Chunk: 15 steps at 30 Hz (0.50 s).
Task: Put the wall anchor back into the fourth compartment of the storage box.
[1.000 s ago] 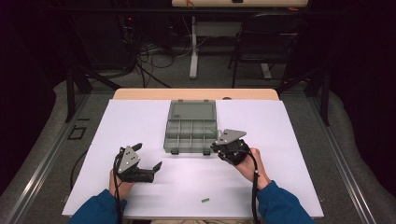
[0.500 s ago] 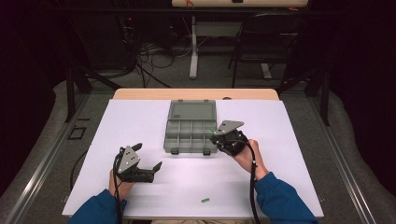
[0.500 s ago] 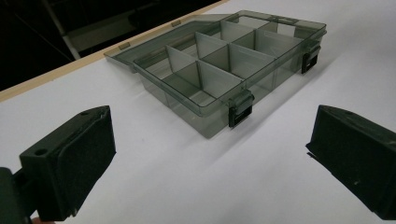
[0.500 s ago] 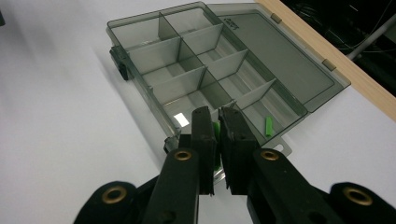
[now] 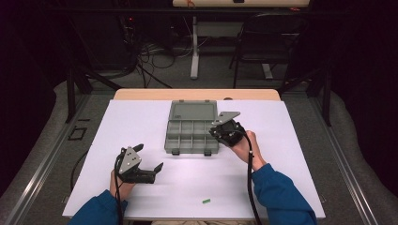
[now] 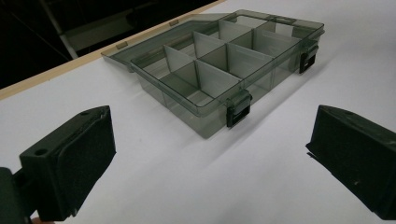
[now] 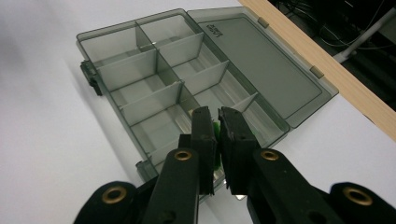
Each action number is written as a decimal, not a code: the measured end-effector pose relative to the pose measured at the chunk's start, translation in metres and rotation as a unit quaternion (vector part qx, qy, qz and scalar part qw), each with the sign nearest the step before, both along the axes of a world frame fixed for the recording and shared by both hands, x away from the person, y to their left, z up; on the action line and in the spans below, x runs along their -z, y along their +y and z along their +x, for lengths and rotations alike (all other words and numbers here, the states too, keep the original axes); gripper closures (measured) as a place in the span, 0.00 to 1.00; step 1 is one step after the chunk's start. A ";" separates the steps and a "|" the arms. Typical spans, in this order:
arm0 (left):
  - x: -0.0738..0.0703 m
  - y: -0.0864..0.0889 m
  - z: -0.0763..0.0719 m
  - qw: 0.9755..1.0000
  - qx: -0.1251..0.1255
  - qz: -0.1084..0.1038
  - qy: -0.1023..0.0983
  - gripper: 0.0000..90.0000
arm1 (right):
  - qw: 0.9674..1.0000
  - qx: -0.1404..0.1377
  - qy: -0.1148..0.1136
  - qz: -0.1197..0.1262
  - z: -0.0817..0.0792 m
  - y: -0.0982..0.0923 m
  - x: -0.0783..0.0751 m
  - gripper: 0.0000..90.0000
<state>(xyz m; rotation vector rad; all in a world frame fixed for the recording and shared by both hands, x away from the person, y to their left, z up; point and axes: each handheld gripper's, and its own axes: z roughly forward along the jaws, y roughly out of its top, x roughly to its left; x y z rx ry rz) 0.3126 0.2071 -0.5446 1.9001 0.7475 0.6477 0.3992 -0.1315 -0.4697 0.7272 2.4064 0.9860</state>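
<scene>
Smoke-grey clear plastic makes up the box (image 5: 191, 127), which sits open at the middle of the white worktop (image 5: 141, 117), its lid laid flat toward 12 o'clock.

Right gripper (image 5: 217, 132) hangs over the box's 3 o'clock end, held by a hand whose blue sleeve comes in from 5 o'clock; the wrist is raised and the gripper tips down toward the compartments. Its jaws are nearly together, pinching a small green piece (image 7: 216, 128), of which little shows between the pads. In the right gripper view that piece sits above the compartments at the near end of the box.

Left gripper (image 5: 158, 168) rests low on the worktop at 7 o'clock from the box, well apart from it and pointing toward 3 o'clock. Its jaws stand wide with nothing between them, and in the left gripper view the box lies ahead between the two pads.

Counted: two grippers, one box with two dark latches (image 6: 238, 107) on its front wall, and a second green piece (image 5: 206, 201) lying loose on the worktop at 6 o'clock from the box, near the front edge. Dividers split the box into two rows of compartments.
</scene>
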 end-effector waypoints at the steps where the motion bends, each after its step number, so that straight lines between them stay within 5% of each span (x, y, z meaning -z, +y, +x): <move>1: 0.000 0.000 0.000 1.000 -0.002 -0.002 0.001 0.00 | 1.000 0.001 0.000 -0.001 0.002 0.000 0.000 0.94; 15: -0.001 0.001 0.000 1.000 -0.003 -0.003 -0.001 0.00 | 1.000 0.017 0.014 -0.012 0.033 0.014 -0.003 0.94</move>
